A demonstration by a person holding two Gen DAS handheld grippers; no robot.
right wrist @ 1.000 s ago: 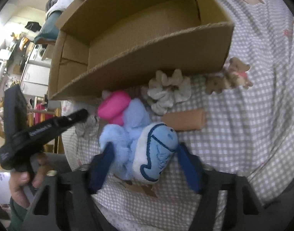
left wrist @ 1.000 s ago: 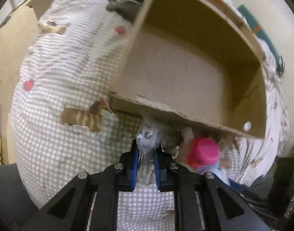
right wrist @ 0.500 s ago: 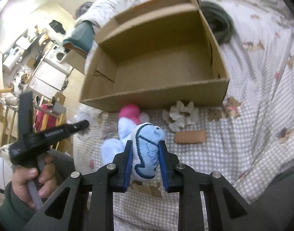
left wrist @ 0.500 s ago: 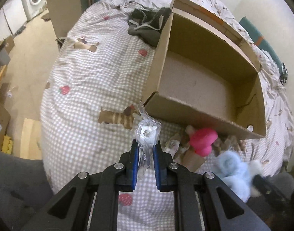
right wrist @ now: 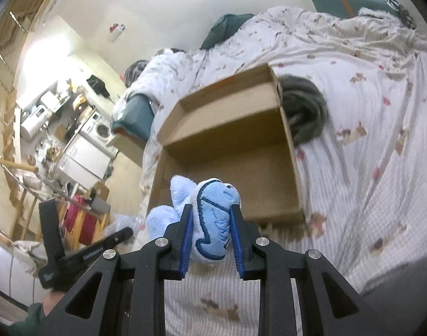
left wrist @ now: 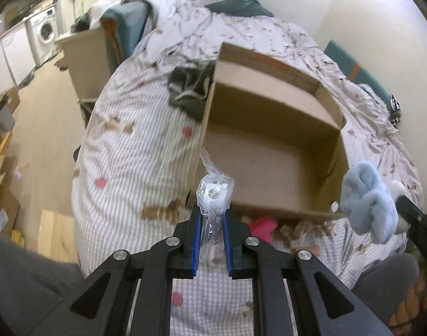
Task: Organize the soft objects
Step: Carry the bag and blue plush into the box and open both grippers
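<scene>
The left gripper [left wrist: 210, 232] is squeezed tight on a small clear crinkly plastic bag with something white inside [left wrist: 214, 193]. It holds the bag up in the air, just in front of the near wall of the big brown cardboard box [left wrist: 272, 151], so the bag can go over that wall and drop in.

The right gripper [right wrist: 210, 238] is pinched on a fluffy light-blue plush toy with dark blue stitching [right wrist: 210, 218]. It grips the toy by its flat stitched part, and the fuzzy rest hangs out to the left side. The toy is lifted up too, near the box's front edge.

The box sits open on the bed with the checked white cover [left wrist: 129, 151], and the bottom looks bare. That may be why both things are held high and close to it.

A bright pink soft thing [left wrist: 262, 224] lies on the bed, tucked against the box's near wall. A dark grey bundle of cloth [right wrist: 305, 112] rests beside the box's far corner.
</scene>
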